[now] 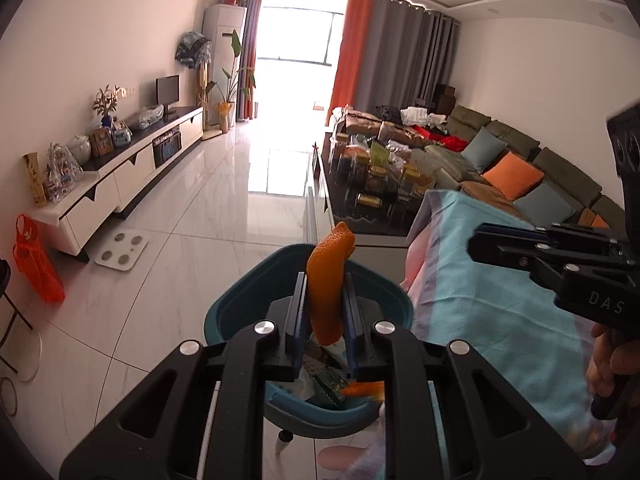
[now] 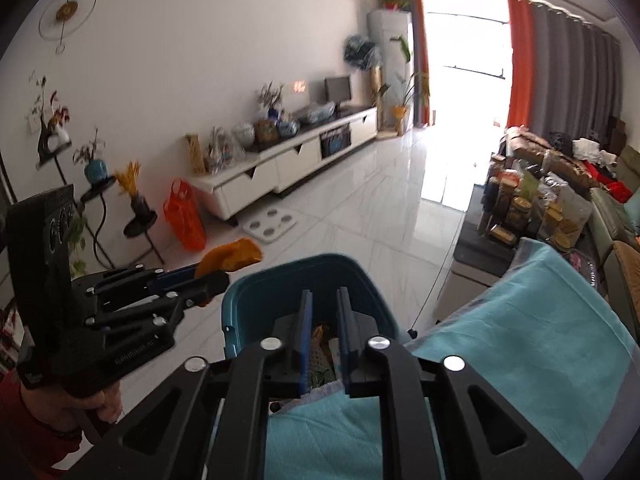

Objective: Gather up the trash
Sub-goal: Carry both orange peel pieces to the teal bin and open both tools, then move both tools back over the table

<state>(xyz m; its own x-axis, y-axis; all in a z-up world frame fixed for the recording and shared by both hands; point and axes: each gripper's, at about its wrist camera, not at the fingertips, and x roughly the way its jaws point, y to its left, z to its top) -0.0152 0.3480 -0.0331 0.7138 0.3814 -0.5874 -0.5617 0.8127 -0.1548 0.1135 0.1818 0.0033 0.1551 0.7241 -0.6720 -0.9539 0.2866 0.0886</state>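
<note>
I have the left hand-held gripper (image 1: 325, 300) clamped on a strip of orange peel (image 1: 329, 280), pinched along its lower half so the top curls free above the fingers. I am holding it right over the teal bin (image 1: 236, 300) because that is where the trash goes: the bin stands on the floor just beside the edge of the blue cloth (image 1: 500, 300), close enough that scraps lifted off the cloth need only a short carry. Inside the bin I can already see wrappers and another orange scrap (image 1: 362, 389), so I judge the job well under way.

From the right wrist view the same peel (image 2: 234, 258) sticks out past the left fingertips, above the bin's near rim (image 2: 256, 288) or perhaps slightly outside it; the fisheye bends things too much for me to be sure. I would nudge inward before letting go.

The right hand-held gripper (image 2: 325, 320) carries nothing. Its fingers stand a narrow gap apart, pointed over the bin from above the cloth, parked out of the left one's way. The peel is light and limp, so it may cling to a pad on release.
</note>
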